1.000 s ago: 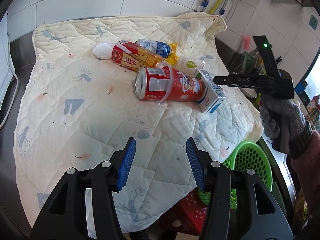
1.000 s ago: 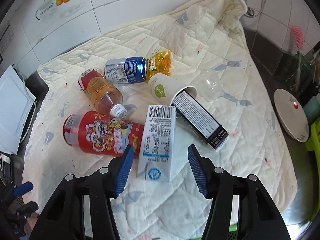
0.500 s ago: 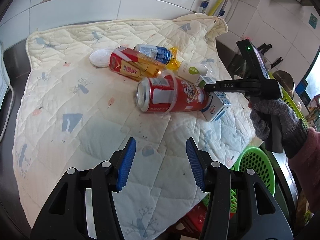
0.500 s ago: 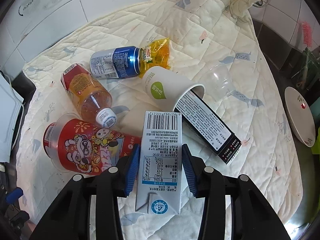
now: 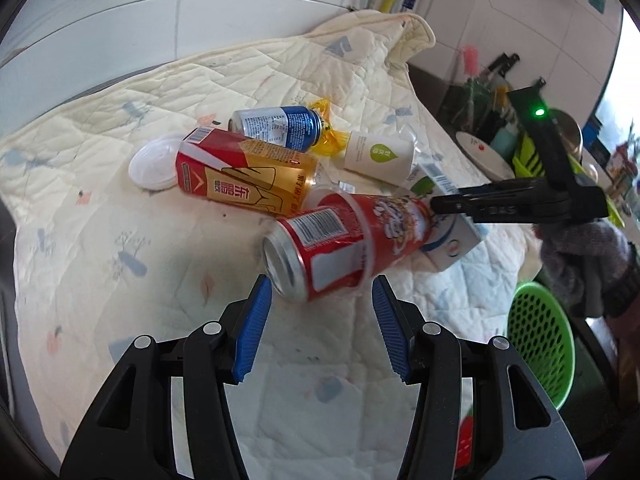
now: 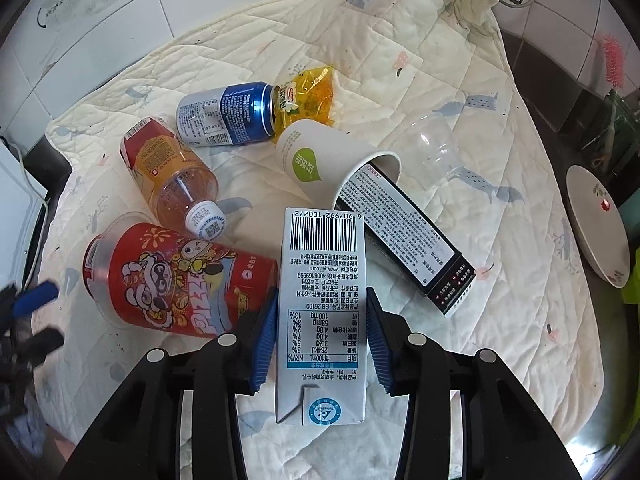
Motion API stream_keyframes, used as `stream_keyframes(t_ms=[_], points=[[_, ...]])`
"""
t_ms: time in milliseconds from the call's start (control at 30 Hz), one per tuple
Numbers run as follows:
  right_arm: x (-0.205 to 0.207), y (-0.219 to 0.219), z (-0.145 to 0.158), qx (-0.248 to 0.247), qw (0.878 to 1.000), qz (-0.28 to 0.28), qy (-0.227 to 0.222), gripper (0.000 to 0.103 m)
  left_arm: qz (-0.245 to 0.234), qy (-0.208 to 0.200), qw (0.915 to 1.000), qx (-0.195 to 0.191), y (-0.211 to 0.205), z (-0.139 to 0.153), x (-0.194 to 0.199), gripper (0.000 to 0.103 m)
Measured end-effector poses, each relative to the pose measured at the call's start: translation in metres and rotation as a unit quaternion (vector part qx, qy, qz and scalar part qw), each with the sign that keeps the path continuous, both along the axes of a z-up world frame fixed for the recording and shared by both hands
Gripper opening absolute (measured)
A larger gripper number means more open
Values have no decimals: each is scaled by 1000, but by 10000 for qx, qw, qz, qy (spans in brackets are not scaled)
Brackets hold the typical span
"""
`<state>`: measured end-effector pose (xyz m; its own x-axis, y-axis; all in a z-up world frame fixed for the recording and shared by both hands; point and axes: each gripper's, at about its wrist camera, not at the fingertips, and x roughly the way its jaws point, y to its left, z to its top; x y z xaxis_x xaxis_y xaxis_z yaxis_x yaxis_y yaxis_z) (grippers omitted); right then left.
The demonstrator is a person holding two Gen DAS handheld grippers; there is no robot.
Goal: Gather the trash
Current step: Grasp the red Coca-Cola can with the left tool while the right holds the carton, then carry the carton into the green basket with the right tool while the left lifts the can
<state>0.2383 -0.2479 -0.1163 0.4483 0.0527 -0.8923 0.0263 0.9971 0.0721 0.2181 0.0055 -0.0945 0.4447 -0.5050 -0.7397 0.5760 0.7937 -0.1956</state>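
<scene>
Right gripper fingers have just closed; left gripper gapes, angled downward.

Your left wrist camera looks forward and steeply down along the left claw from the near edge of the quilt, facing the tiled wall, close to the red can. Your right wrist camera looks down more steeply along the right claw, very near the milk carton. Both views share the pile of trash: the red can, the blue can, the paper cup. The left view also catches the right claw on its far right.
</scene>
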Motion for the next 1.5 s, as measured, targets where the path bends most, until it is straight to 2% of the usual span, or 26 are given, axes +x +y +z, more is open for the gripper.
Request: stream_keyframes(t_ms=[100, 167, 300, 467, 633, 833, 1067, 1200, 1500], points=[[-3, 0, 2, -18, 10000, -8, 16, 40, -395, -51, 9990, 181, -1, -5, 16, 55], [-6, 1, 3, -54, 10000, 7, 25, 40, -550, -154, 9979, 314, -4, -7, 24, 84], [-12, 3, 5, -112, 9999, -4, 48, 40, -984, -295, 9942, 316, -8, -9, 39, 85], [-17, 8, 8, -96, 9999, -13, 82, 40, -1530, -194, 9873, 376, -16, -23, 61, 84], [-20, 12, 9, -156, 9998, -24, 102, 40, -1902, -7, 9815, 221, -25, -34, 73, 83], [-23, 13, 6, -160, 9997, -35, 174, 40, -2198, 188, 9754, -22, -33, -39, 75, 71], [-24, 15, 3, -181, 9995, -12, 241, 40, -2117, 444, 9757, -356, -29, -45, 81, 71], [-25, 16, 0, -204, 9994, -17, 287, 40, -2010, 411, 9774, -501, -24, -47, 79, 69], [-27, 19, 1, -267, 9992, -32, 307, 40, -1435, 188, 9883, -486, 8, -33, 72, 68]])
